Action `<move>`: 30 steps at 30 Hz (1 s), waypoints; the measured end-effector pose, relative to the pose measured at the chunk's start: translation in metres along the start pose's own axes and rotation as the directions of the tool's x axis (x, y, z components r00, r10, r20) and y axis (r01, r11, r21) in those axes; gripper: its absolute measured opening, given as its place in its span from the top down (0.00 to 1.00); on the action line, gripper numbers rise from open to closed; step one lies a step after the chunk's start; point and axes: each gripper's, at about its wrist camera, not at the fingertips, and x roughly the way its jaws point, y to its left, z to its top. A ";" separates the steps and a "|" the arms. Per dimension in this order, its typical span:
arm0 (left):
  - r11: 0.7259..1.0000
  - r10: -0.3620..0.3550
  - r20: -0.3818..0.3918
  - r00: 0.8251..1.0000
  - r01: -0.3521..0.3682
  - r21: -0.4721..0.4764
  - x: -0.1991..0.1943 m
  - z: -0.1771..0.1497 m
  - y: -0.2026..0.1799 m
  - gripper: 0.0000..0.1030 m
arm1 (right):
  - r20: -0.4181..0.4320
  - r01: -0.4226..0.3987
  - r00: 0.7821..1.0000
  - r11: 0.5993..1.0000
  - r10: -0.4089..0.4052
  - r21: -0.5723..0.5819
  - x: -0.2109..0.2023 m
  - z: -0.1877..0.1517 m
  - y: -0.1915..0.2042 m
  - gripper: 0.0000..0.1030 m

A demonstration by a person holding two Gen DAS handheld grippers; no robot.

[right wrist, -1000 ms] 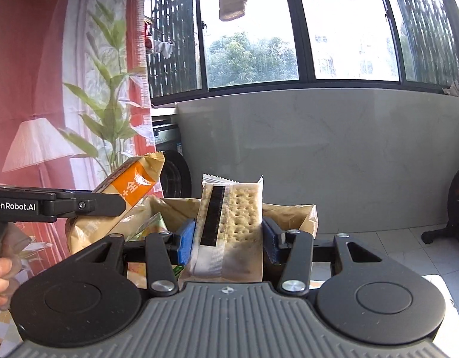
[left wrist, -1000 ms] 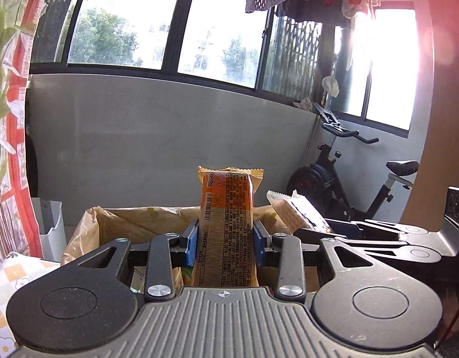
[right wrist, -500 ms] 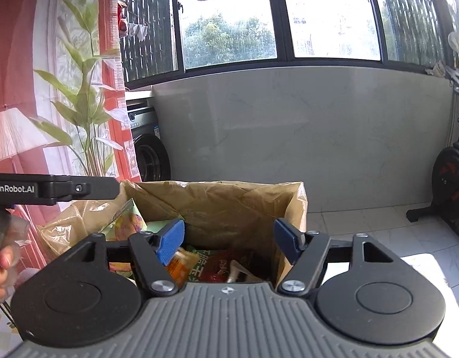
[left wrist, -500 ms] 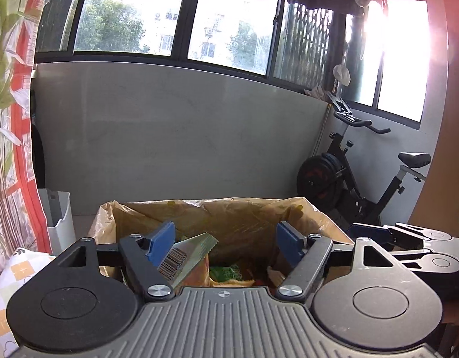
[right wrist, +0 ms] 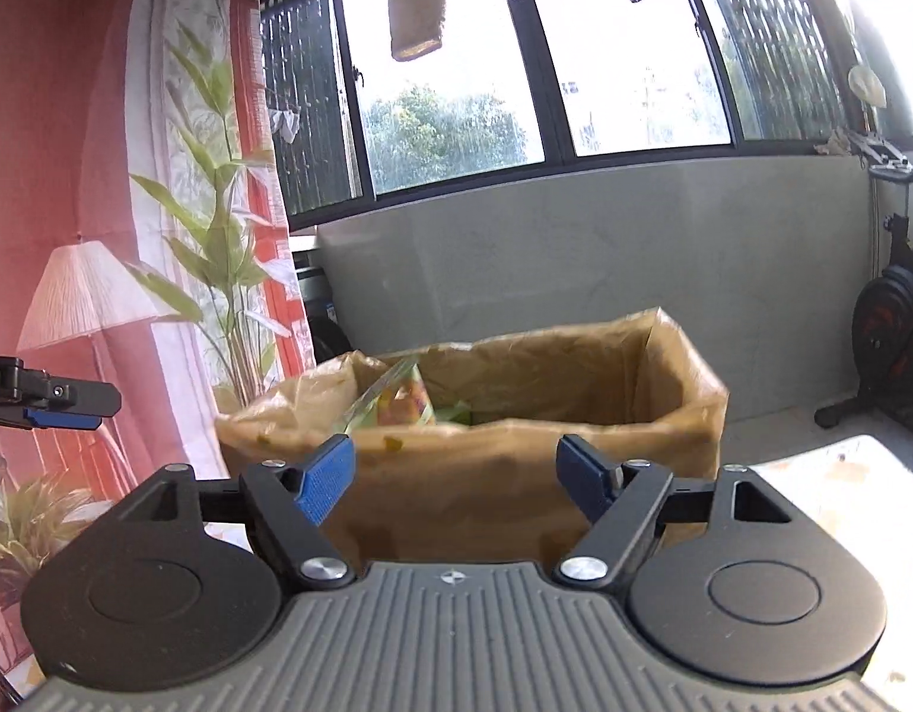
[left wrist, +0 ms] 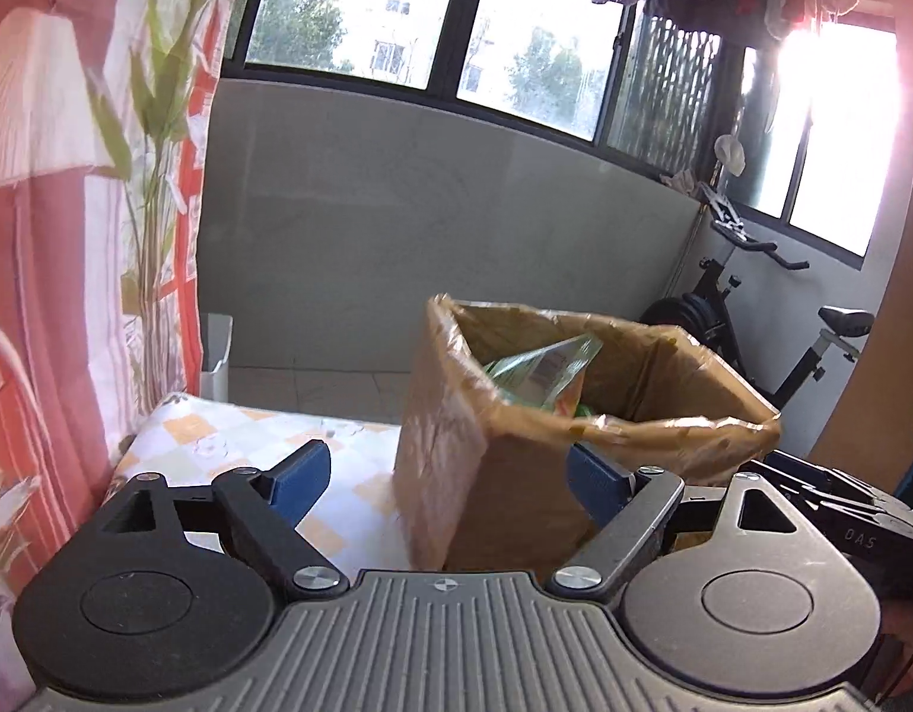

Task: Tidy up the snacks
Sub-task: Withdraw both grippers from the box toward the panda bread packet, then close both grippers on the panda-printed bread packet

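Left wrist view: a bench (left wrist: pixel 242 445) under a checked cloth, grey wall, windows and an exercise bike (left wrist: pixel 770 320) beyond. A taped cardboard box (left wrist: pixel 503 474) stands on it, a green snack packet (left wrist: pixel 545 371) leaning inside. The left hand-held gripper (left wrist: pixel 450 477) has just been opening, jaws apart and empty.

Right wrist view: the same box (right wrist: pixel 486 474) before a leaf-print curtain (right wrist: pixel 207 207), holding colourful packets (right wrist: pixel 397 403). The right hand-held gripper (right wrist: pixel 456 477) has likewise been opening, empty.
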 end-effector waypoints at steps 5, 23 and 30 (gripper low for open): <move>0.998 0.024 -0.092 0.995 -0.029 -0.059 0.007 -0.046 0.040 0.16 | -0.147 -0.056 0.988 0.998 0.050 -0.040 0.013 -0.035 0.024 0.25; 0.974 0.028 -0.180 0.983 -0.068 -0.217 0.048 -0.115 0.085 0.21 | -0.514 -0.473 0.821 0.800 0.249 -0.368 0.106 -0.109 0.113 0.25; 0.970 -0.045 -0.197 0.979 -0.004 -0.243 0.064 -0.124 0.080 0.36 | -0.579 -0.573 0.765 0.709 0.283 -0.410 0.130 -0.126 0.129 0.25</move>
